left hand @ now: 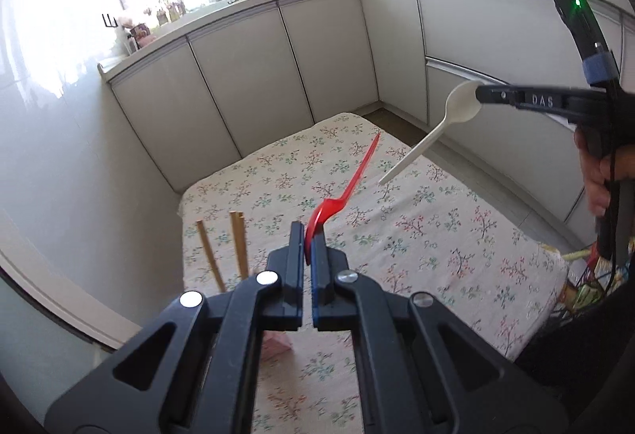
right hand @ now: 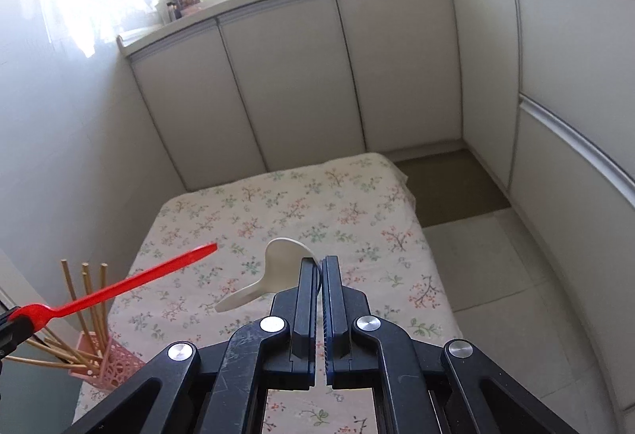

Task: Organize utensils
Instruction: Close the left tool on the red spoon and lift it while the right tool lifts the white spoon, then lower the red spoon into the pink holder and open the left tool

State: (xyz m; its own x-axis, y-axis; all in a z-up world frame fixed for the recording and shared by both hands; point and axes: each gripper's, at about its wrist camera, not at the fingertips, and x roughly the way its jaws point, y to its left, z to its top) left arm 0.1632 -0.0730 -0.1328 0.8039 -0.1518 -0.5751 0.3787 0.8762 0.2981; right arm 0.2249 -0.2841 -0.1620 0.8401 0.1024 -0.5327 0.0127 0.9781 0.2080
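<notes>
Spoons aloft, one per gripper, above floral tablecloth (right hand: pixel 301 204). Left gripper (left hand: pixel 308 241) clamped narrow on bowl of red spoon (left hand: pixel 337 192), handle jutting forward and up beyond the fingertips, free end well clear of the cloth. Right gripper (right hand: pixel 319 271) likewise pinched shut on bowl rim of white spoon (right hand: pixel 278 267), handle trailing off to the left of the fingers and slightly downward. Pink lattice holder (right hand: pixel 109 366) low and left of the right fingers, near the table edge, already bristling with splayed chopsticks (right hand: pixel 85 299); seen from the left wrist, only two stick tips (left hand: pixel 238 239) just left of the fingers. Likely next: dropping each spoon into that holder. Risks, judged from here: thin grip on a curved, slick bowl edge, so either spoon liable to pivot or slip out under a quick swing; long handles crossing paths if both hands converge together; handle end snagging on the fanned chopsticks and levering them out, or tipping the light holder off the nearby edge. Safer taken one spoon at a time, handle first and steep.
</notes>
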